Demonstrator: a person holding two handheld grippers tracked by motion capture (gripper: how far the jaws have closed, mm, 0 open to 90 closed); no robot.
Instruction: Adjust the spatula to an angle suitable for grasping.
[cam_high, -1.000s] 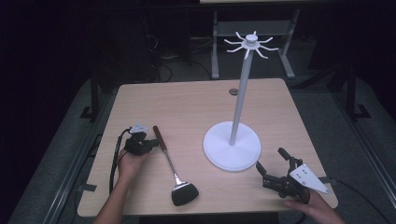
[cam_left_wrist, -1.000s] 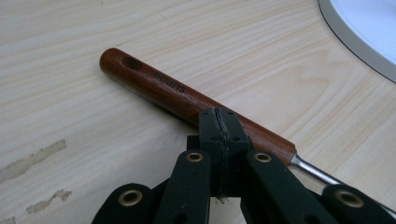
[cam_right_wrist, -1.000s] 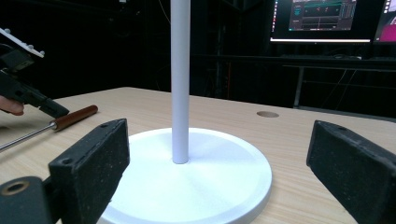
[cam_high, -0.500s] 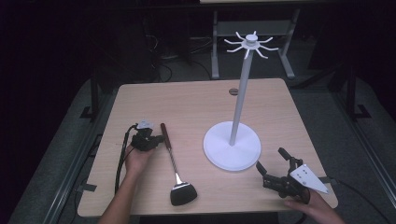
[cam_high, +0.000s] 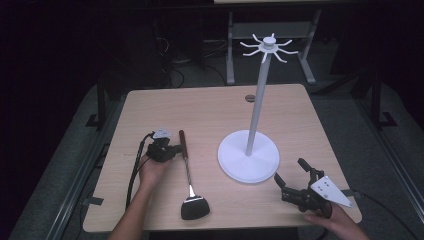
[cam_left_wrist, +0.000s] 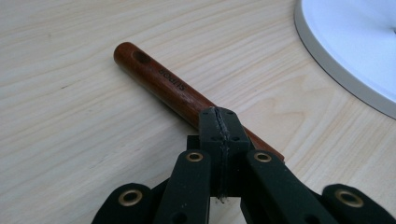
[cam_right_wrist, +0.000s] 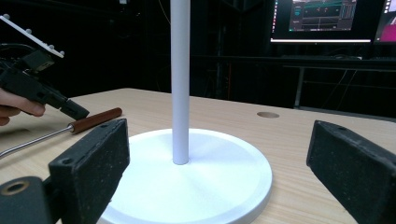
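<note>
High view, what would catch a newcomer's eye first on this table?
Probably the tall white hook stand with a round base, right of the table's middle. Left of it lies a black spatula with a metal shaft and red-brown wooden handle; the left gripper, jaws shut, hovers at that handle. The right gripper, jaws open, waits at the near right corner.

The spatula (cam_high: 189, 175) lies on the table (cam_high: 210, 115), left of the stand (cam_high: 249, 161); left gripper (cam_high: 172, 150) at its handle.

Dark room, lit monitors (cam_right_wrist: 322, 18) behind
</note>
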